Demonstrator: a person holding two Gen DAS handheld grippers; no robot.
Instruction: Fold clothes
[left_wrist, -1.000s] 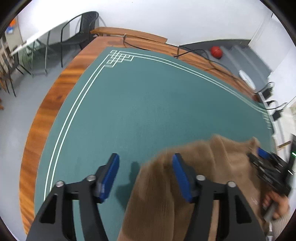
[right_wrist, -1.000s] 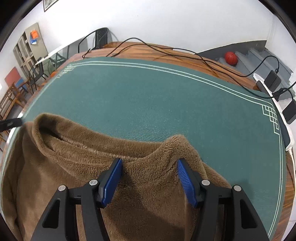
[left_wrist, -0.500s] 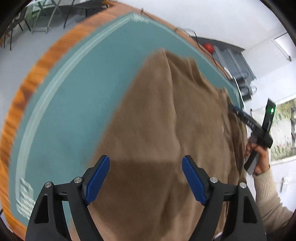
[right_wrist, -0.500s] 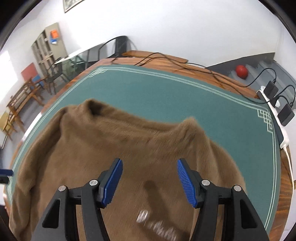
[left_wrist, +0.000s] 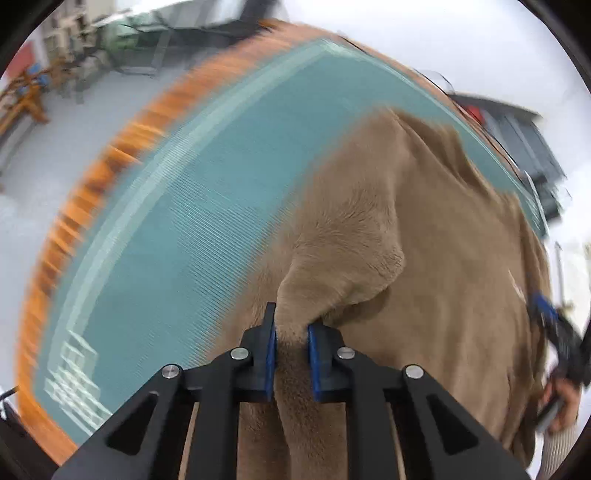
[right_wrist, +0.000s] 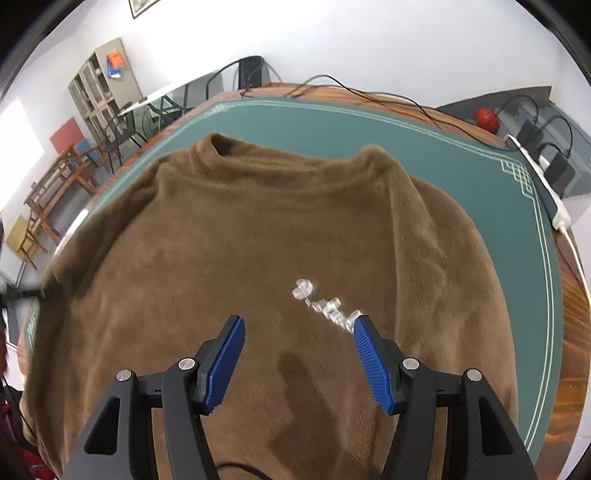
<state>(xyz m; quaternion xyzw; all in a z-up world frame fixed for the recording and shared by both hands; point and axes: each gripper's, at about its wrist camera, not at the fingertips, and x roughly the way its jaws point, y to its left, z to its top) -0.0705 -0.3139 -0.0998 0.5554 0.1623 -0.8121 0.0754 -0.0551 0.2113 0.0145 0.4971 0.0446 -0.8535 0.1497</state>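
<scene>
1. I have the brown fleece sweater (right_wrist: 266, 229) spread front-up across the green mat (right_wrist: 491, 192) on the bench, collar toward the far edge. No fold shows yet, so I judge the task barely begun.
2. My left gripper (left_wrist: 290, 332) has its jaws nearly closed on a pinched ridge of the sweater's fabric, at what looks like its left edge; that view is motion-blurred.
3. My right gripper (right_wrist: 297, 339) hangs over the chest near the white lettering (right_wrist: 325, 306), jaws wide apart, holding nothing.
4. Left to do, as I judge it: sleeves in, body folded over.
</scene>
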